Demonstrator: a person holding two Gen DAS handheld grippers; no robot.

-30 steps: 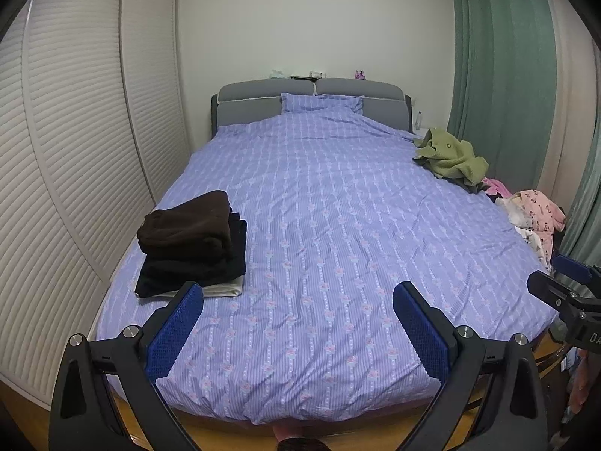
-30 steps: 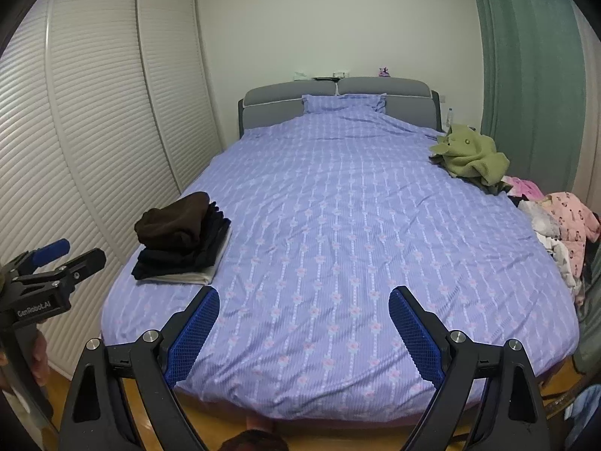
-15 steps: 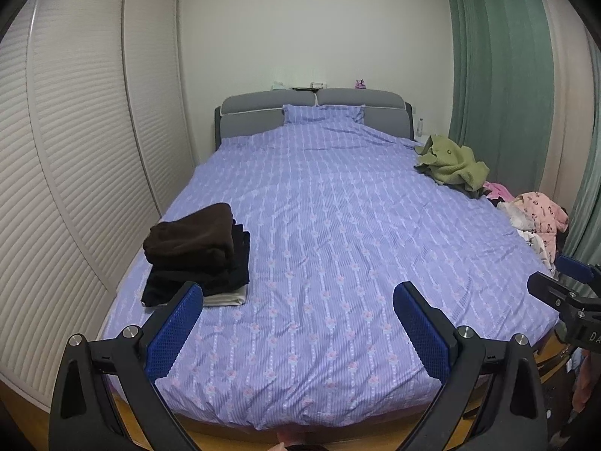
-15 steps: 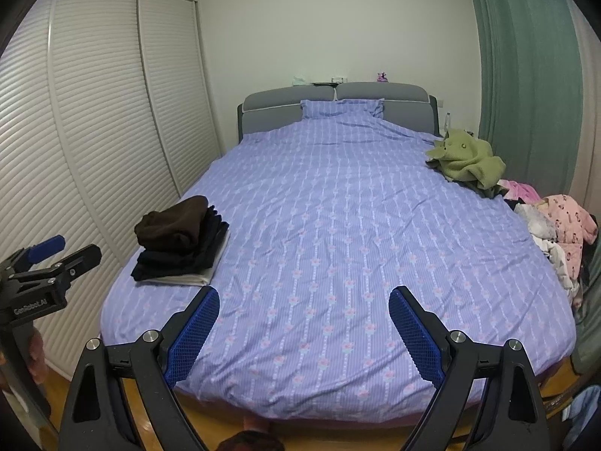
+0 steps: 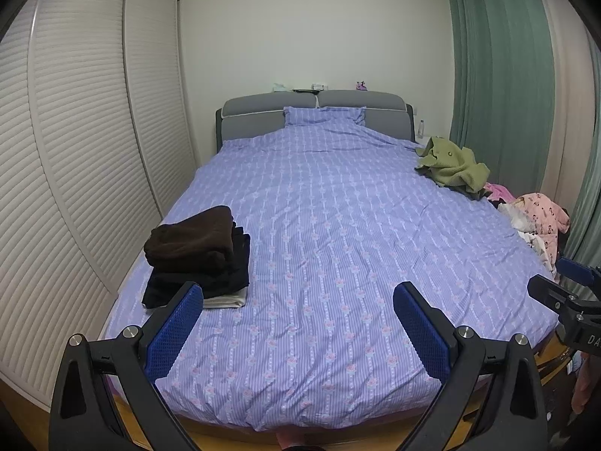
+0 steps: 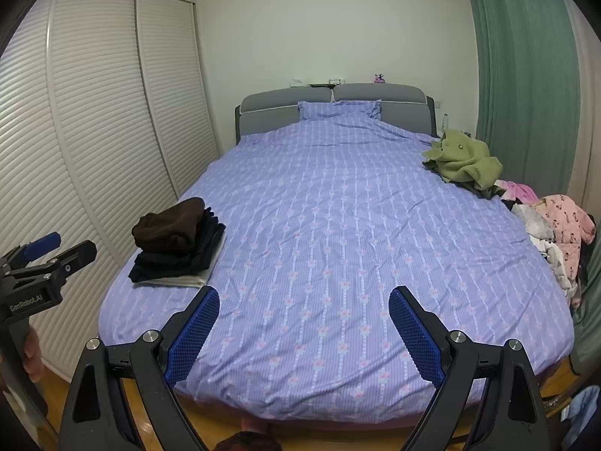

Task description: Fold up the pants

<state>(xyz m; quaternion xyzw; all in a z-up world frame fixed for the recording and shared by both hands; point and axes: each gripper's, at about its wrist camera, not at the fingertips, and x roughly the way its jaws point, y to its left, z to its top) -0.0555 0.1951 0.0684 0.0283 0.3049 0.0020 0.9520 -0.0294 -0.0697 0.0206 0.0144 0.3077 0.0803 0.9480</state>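
Note:
A stack of folded dark garments point(image 5: 199, 255), brown on top, black below, a white one at the bottom, lies near the bed's left edge; it also shows in the right wrist view point(image 6: 176, 236). Unfolded clothes lie along the right edge: an olive green garment point(image 5: 450, 165) point(image 6: 464, 161) and a pink and white pile point(image 5: 537, 221) point(image 6: 556, 225). My left gripper point(image 5: 300, 319) is open and empty above the foot of the bed. My right gripper point(image 6: 304, 323) is open and empty, beside it to the right. Each gripper appears at the edge of the other's view.
The bed point(image 5: 338, 225) has a purple striped cover and a grey headboard point(image 5: 311, 112). White louvred wardrobe doors point(image 5: 75, 150) run along the left. Green curtains point(image 5: 496, 75) hang at the right. Wooden floor shows below the foot of the bed.
Both grippers have drawn back and up from the bed, so more of the room shows. Both stay open and empty. The clothes have not moved.

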